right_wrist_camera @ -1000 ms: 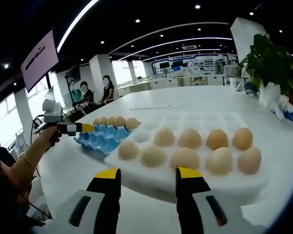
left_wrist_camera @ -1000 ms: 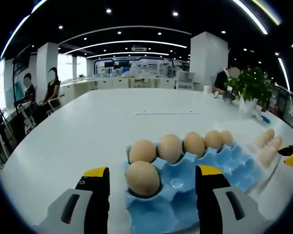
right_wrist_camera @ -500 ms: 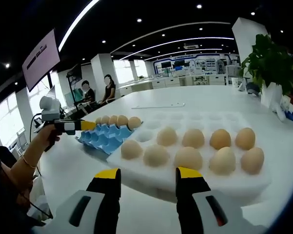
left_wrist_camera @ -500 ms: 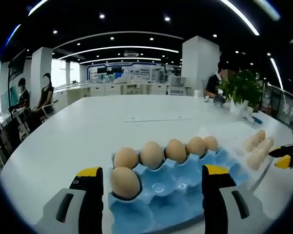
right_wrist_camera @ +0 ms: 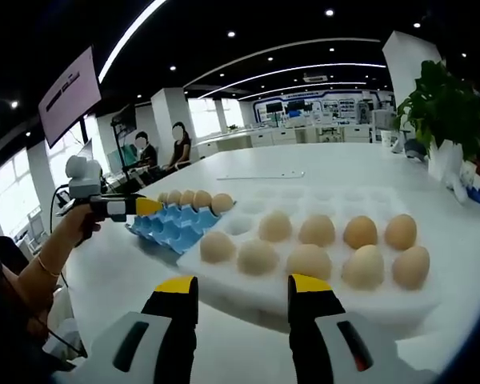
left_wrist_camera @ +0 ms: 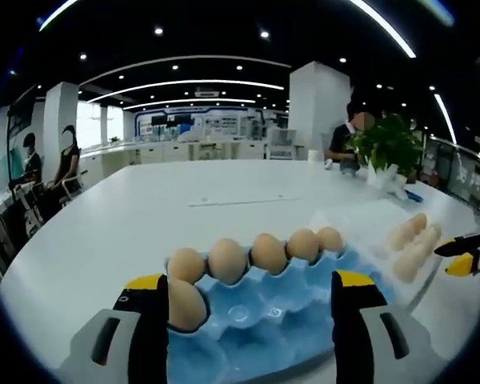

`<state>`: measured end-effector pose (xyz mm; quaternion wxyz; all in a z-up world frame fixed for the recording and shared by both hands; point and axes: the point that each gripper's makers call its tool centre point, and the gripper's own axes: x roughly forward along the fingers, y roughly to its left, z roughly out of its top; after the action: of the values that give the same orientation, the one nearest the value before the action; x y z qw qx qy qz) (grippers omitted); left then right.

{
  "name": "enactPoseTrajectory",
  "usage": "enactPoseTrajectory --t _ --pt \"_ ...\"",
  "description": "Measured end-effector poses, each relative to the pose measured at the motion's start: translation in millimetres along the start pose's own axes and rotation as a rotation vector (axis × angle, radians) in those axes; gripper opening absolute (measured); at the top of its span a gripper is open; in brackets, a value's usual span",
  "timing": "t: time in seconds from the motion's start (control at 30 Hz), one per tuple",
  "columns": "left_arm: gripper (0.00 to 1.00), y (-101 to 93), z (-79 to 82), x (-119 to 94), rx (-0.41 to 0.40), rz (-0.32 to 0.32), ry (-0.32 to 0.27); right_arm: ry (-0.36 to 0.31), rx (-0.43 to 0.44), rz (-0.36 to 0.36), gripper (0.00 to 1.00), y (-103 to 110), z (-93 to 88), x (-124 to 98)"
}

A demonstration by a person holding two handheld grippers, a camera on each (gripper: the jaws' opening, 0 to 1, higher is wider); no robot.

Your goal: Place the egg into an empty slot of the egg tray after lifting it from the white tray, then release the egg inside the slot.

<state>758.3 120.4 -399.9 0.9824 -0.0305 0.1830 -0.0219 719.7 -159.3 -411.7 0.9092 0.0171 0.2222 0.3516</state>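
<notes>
The blue egg tray (left_wrist_camera: pixel 264 320) lies just ahead of my left gripper (left_wrist_camera: pixel 252 282), whose jaws stand open on either side of it and hold nothing. A row of eggs (left_wrist_camera: pixel 228 260) fills its far side, and one more egg (left_wrist_camera: pixel 184 304) sits beside the left jaw. The white tray (right_wrist_camera: pixel 304 296) lies before my right gripper (right_wrist_camera: pixel 242 286), which is open and empty, and carries several eggs (right_wrist_camera: pixel 308 260). The right gripper view also has the blue egg tray (right_wrist_camera: pixel 172 228) with the left gripper (right_wrist_camera: pixel 148 207) at it. The left gripper view has the white tray (left_wrist_camera: pixel 368 220) and the right gripper (left_wrist_camera: pixel 452 256) at its right edge.
A potted plant (right_wrist_camera: pixel 444 104) stands at the table's far right, beyond the white tray. People sit at the far left (right_wrist_camera: pixel 176 144). The broad white table (left_wrist_camera: pixel 144 208) stretches away behind both trays. A person's hand (right_wrist_camera: pixel 72 228) holds the left gripper.
The left gripper view has shifted, so the blue tray sits lower and further left between the jaws. The right gripper view has hardly moved. Both grippers stay open.
</notes>
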Motion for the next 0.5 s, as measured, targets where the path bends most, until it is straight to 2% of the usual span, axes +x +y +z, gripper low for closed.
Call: enactPoseTrajectory --t 0.13,0.5 --pt "0.85 -7.7 1.7 -4.5 0.014 -0.013 -0.007 -0.001 0.001 -0.001 0.47 0.7 0.0 -0.5" --pt "0.86 -16.3 2.7 1.2 0.04 -0.053 -0.006 0.005 -0.005 0.001 0.47 1.8 -0.7 1.0"
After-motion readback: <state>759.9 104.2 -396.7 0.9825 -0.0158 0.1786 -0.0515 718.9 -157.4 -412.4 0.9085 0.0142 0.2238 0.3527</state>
